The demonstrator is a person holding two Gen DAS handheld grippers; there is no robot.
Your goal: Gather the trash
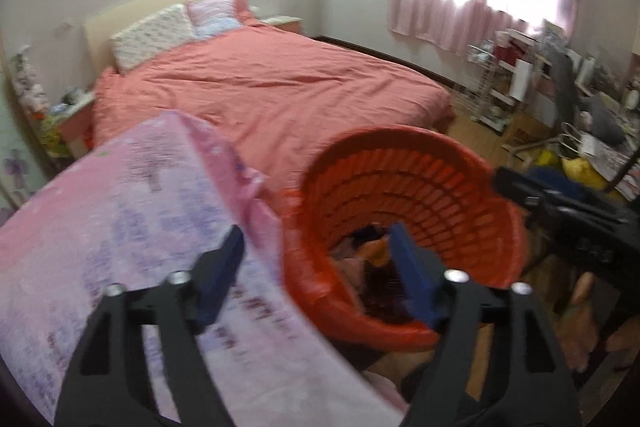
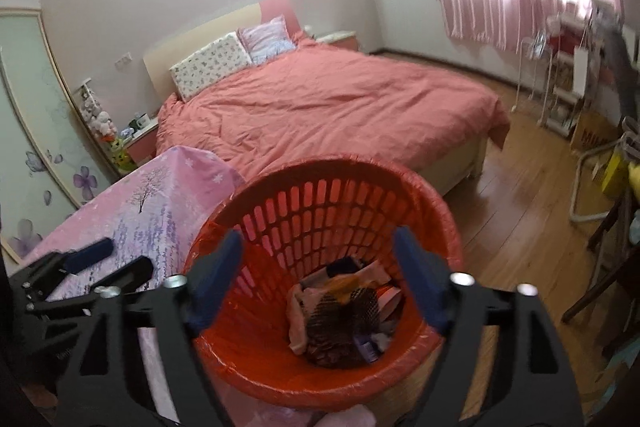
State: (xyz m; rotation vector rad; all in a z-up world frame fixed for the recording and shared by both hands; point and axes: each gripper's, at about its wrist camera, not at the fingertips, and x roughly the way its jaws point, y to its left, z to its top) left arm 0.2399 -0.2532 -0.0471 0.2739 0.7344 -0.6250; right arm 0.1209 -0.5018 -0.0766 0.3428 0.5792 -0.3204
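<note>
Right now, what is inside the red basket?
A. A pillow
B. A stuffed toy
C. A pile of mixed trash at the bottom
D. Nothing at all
C: the right wrist view looks down into the red basket, and a heap of crumpled wrappers and scraps lies on its bottom.

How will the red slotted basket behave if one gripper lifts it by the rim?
The red basket is probably light: its walls are thin slotted plastic and only a few scraps lie at the bottom. The rim may flex a little under a pinch. Lifted from one side, it would likely hang tilted, and the glossy liner on the rim looks slippery.
</note>
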